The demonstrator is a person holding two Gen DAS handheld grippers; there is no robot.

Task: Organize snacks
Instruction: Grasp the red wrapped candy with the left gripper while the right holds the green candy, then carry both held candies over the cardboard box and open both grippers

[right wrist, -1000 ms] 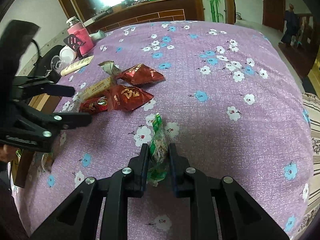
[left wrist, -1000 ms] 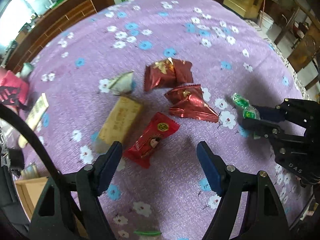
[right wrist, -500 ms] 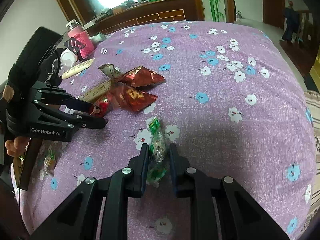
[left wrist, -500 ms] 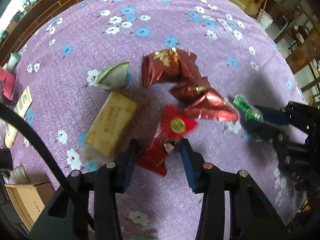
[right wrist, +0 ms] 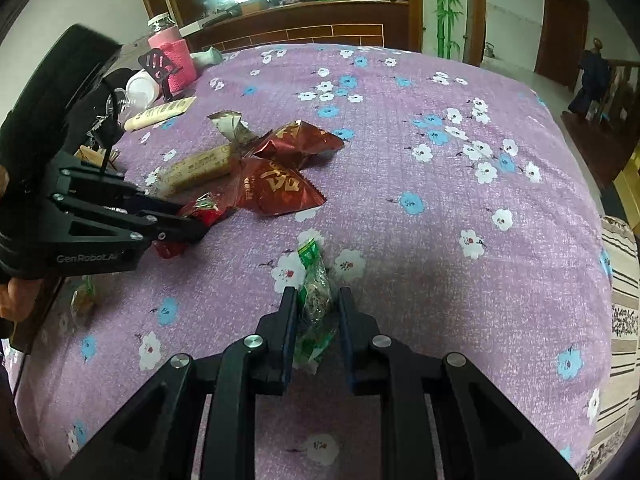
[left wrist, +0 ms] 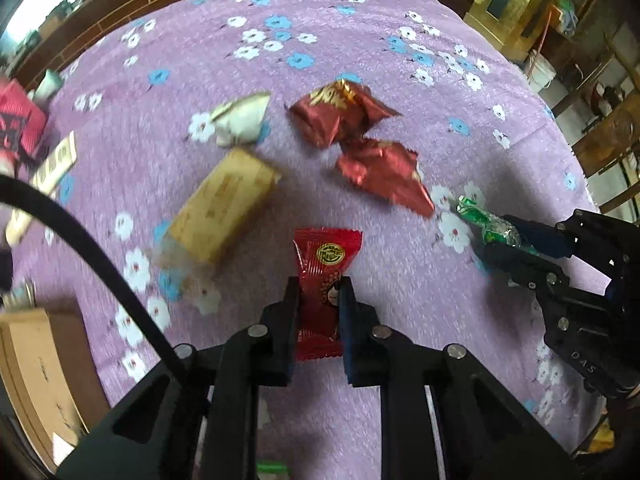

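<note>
My left gripper (left wrist: 319,294) is shut on a small red snack packet (left wrist: 325,280) and holds it above the purple floral cloth (left wrist: 280,24); it also shows in the right wrist view (right wrist: 200,212). My right gripper (right wrist: 318,304) is shut on a green wrapped candy (right wrist: 316,292), seen at the right of the left wrist view (left wrist: 486,224). On the cloth lie a tan bar packet (left wrist: 224,208), two dark red foil packets (left wrist: 340,114) (left wrist: 384,172) and a white folded wrapper (left wrist: 240,120).
A pink-sleeved jar (right wrist: 172,56), a white cup (right wrist: 140,88) and a cream tube (right wrist: 160,112) stand at the table's left edge. A cardboard box (left wrist: 36,368) sits at the lower left. Wooden chairs (left wrist: 608,136) stand beyond the right edge.
My left gripper has closed on the red snack packet and lifted it toward me, away from the pile. The right gripper keeps its hold on the green candy, nearly still.
</note>
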